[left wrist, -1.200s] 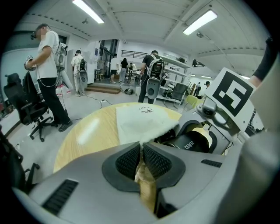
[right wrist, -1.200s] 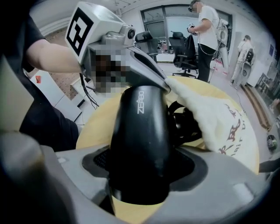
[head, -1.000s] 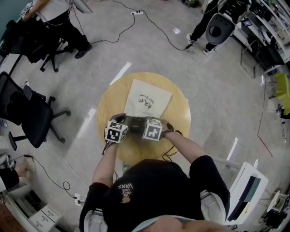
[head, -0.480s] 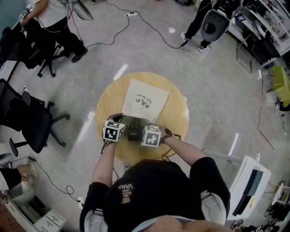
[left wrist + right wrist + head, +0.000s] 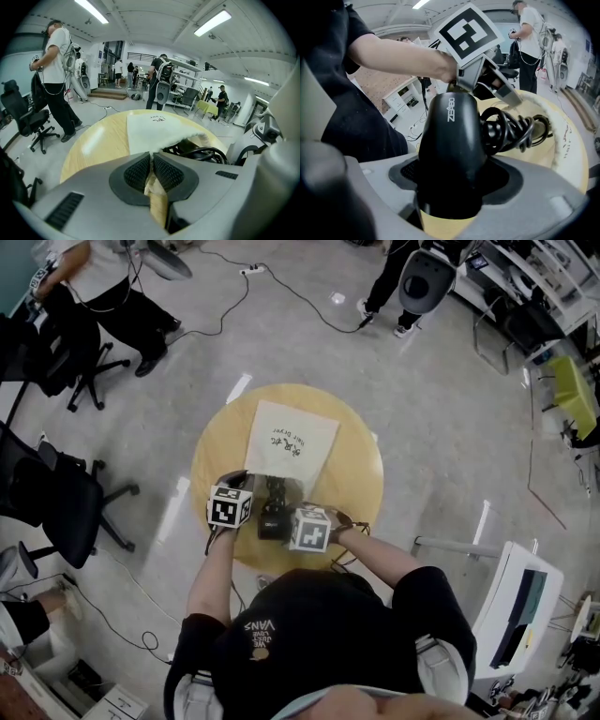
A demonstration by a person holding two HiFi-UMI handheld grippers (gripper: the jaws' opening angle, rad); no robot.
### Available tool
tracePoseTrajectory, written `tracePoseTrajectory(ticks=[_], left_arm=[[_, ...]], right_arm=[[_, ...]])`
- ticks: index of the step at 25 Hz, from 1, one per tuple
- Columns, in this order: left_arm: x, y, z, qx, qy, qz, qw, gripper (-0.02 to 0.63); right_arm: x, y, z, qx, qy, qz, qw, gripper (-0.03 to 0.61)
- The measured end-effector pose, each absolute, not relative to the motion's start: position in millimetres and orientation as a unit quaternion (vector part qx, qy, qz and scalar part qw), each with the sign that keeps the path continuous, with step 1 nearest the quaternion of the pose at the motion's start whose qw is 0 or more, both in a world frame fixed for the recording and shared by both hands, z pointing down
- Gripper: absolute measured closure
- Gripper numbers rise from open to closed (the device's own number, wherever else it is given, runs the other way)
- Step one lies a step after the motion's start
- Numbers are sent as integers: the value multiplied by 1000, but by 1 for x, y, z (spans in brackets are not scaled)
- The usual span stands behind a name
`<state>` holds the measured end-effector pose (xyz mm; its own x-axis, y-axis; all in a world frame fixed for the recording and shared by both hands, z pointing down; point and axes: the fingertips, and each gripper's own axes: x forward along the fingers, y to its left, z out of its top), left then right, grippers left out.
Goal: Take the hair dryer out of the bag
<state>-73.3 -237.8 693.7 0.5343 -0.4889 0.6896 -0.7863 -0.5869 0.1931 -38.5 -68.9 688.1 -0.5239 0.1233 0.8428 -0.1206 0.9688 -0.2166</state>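
Head view: black hair dryer (image 5: 274, 518) is just outside the white bag (image 5: 286, 442), over the round bench (image 5: 216, 456).
Right tongs (image 5: 450, 187) squeeze the dryer; left tongs (image 5: 152, 171) pinch the bag's edge.

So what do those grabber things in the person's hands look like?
Both are pale grey plastic with dark, bumpy pads inside the jaws. The left gripper and the right gripper each carry a white cube printed with black square patterns. The person wears a black short-sleeved shirt.
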Motion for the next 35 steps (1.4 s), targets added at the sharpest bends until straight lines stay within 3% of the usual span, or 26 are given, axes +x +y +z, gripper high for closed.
tracePoseTrajectory(ticks=[35], left_arm=[[-73, -216, 695, 856, -340, 327, 210, 577]], right_arm=[[-63, 23, 663, 67, -873, 173, 450, 225]])
